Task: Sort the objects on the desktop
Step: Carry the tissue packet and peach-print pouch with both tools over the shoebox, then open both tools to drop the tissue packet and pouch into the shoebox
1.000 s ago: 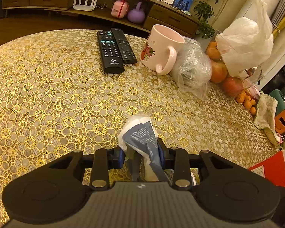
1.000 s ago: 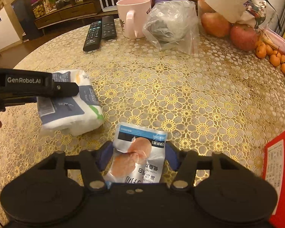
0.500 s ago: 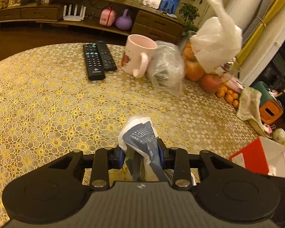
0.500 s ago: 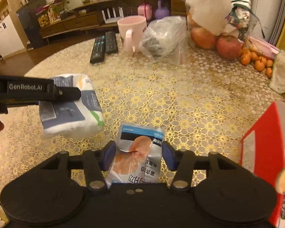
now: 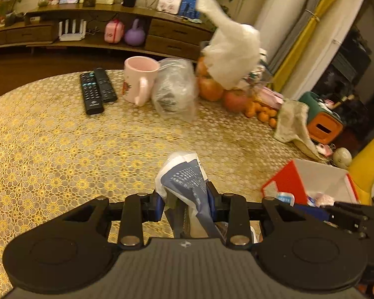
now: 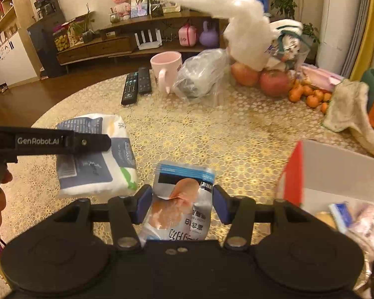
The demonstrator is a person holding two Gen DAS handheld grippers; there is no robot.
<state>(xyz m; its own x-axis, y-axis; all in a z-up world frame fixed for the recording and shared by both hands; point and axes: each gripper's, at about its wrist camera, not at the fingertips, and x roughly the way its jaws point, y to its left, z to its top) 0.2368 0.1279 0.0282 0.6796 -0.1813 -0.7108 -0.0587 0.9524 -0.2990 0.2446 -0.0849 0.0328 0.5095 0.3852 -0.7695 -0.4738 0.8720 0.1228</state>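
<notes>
My left gripper (image 5: 185, 203) is shut on a white and blue tissue pack (image 5: 184, 179) and holds it above the table; the pack also shows in the right wrist view (image 6: 94, 154), with the left gripper (image 6: 62, 140) across it. My right gripper (image 6: 183, 200) is shut on a silver snack packet (image 6: 182, 196) with an orange picture, held above the table. A red and white box (image 6: 336, 172) with several small packets inside stands at the right, close to both grippers; it also shows in the left wrist view (image 5: 309, 182).
Two black remotes (image 5: 96, 91), a pink mug (image 5: 139, 79), a clear plastic bag (image 5: 174, 89), apples and oranges (image 5: 236, 94) under a white bag (image 5: 232, 52) stand at the table's far side. A cloth (image 5: 294, 124) hangs at the right edge.
Both grippers have risen and swung right with their packs. The red box has come into view at the right of both views.
</notes>
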